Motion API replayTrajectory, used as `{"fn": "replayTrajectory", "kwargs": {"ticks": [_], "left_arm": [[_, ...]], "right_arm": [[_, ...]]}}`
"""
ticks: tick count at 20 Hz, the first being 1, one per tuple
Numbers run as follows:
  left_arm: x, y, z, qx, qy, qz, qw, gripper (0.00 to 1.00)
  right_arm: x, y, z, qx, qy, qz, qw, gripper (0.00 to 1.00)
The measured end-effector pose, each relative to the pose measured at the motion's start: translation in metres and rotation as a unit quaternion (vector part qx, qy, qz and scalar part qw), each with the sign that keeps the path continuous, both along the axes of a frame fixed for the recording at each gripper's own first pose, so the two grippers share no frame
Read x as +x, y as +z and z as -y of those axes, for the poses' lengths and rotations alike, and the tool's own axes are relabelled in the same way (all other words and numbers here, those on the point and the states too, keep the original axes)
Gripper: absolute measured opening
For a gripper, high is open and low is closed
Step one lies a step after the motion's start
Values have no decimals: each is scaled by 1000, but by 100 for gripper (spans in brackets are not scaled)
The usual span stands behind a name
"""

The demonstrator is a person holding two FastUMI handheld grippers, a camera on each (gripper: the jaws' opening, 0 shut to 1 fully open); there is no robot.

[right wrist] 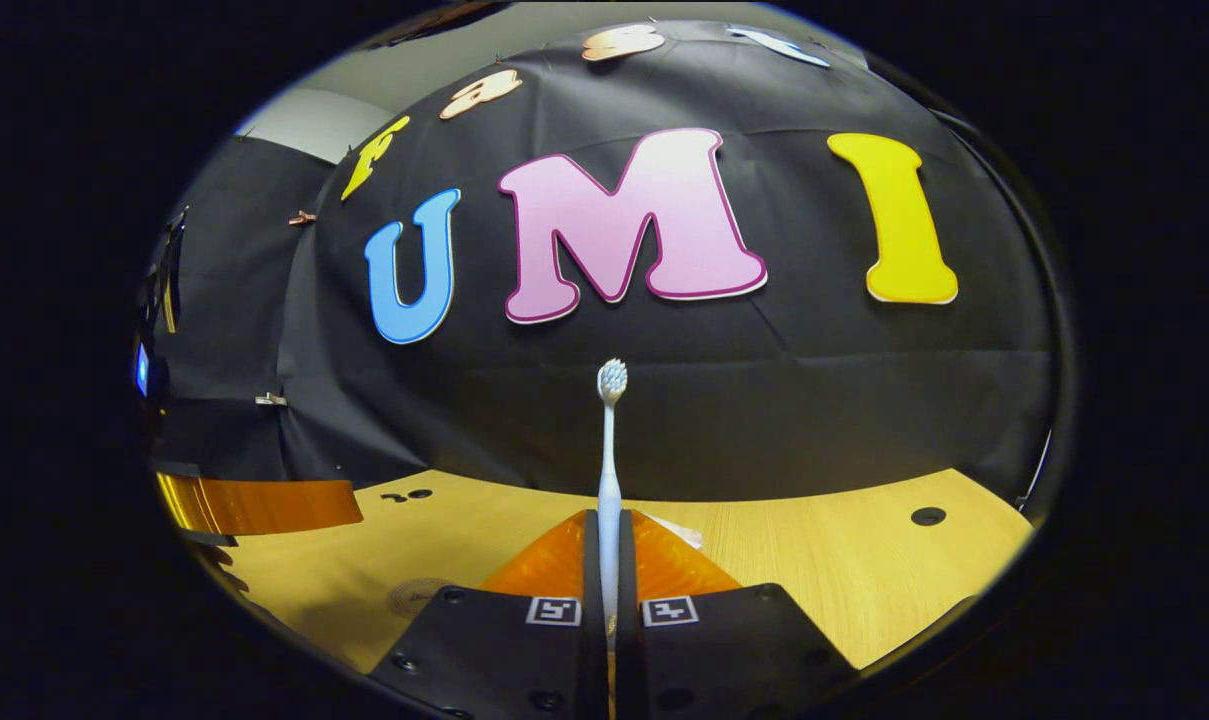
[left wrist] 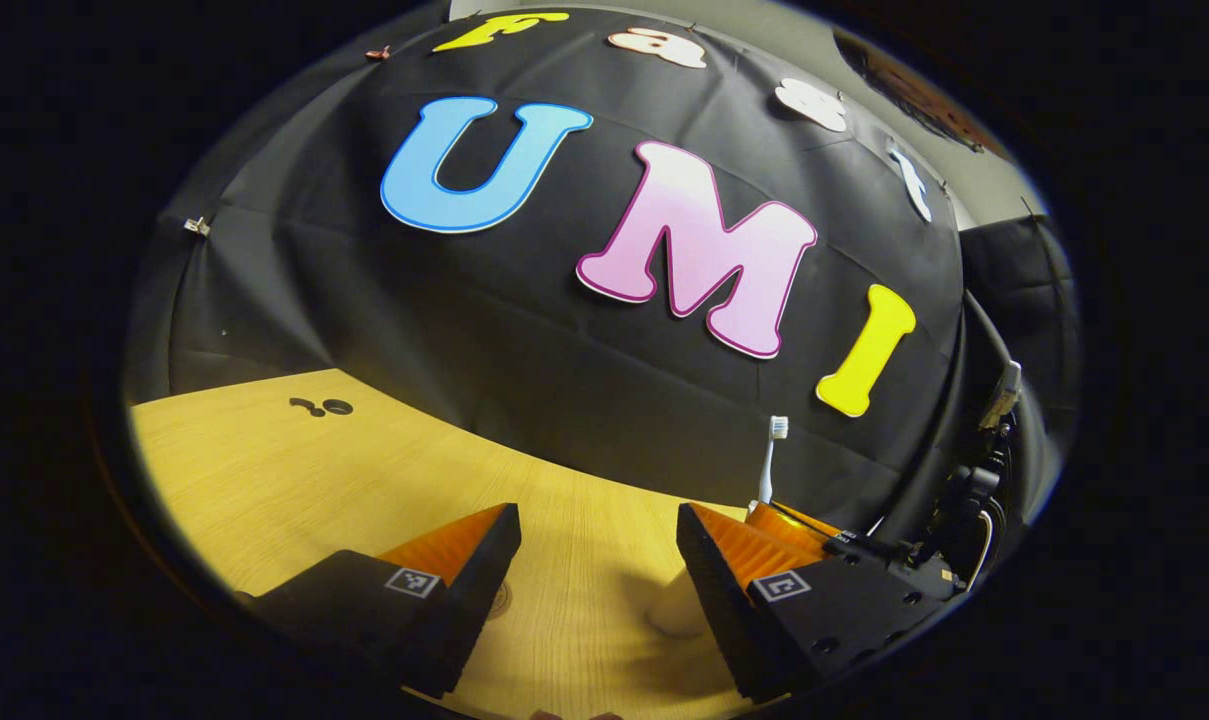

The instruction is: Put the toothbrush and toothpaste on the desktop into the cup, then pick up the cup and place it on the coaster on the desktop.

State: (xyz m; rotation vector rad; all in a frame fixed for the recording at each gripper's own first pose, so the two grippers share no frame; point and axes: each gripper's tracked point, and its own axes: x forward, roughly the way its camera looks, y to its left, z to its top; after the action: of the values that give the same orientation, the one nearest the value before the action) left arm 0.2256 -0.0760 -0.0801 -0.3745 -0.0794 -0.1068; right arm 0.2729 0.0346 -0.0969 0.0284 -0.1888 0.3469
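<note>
While the left gripper (left wrist: pixel 598 560) holds its fingers wide apart over bare, smooth wooden desktop (left wrist: pixel 294 470) with lots of room, the right gripper (right wrist: pixel 610 560) squeezes the thin white toothbrush (right wrist: pixel 610 470) so it stands straight up, bristles on top, above the desktop's far edge.

The light wooden desktop (right wrist: pixel 844 560) bears a round coaster (right wrist: pixel 414 596) and a pale, blurred object (left wrist: pixel 676 605).
</note>
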Motion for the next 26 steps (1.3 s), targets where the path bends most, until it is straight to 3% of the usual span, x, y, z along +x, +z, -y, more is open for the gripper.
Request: {"fn": "replayTrajectory", "kwargs": {"ticks": [2, 6, 9, 17, 19, 21, 26], "left_arm": [[0, -3, 4, 4, -4, -5, 1000, 97], [0, -6, 14, 17, -14, -10, 1000, 97], [1, -9, 20, 20, -23, -17, 999, 97], [-20, -8, 3, 6, -8, -47, 999, 97], [-26, -15, -8, 10, 3, -60, 998, 97], [-36, -21, -21, 18, 14, -77, 997, 98], [-62, -24, -44, 31, 30, -94, 995, 97]], "right_arm": [[2, -9, -2, 8, 5, -15, 1000, 10], [-8, -20, -15, 0, 34, -33, 999, 27], [-23, -24, -15, -10, 32, -46, 998, 92], [-39, -14, 13, 28, -9, -134, 991, 98], [-32, -12, 27, 26, -36, -152, 987, 97], [-29, -18, 34, 28, -52, -196, 979, 97], [-27, -30, 40, 74, -54, -325, 941, 98]]}}
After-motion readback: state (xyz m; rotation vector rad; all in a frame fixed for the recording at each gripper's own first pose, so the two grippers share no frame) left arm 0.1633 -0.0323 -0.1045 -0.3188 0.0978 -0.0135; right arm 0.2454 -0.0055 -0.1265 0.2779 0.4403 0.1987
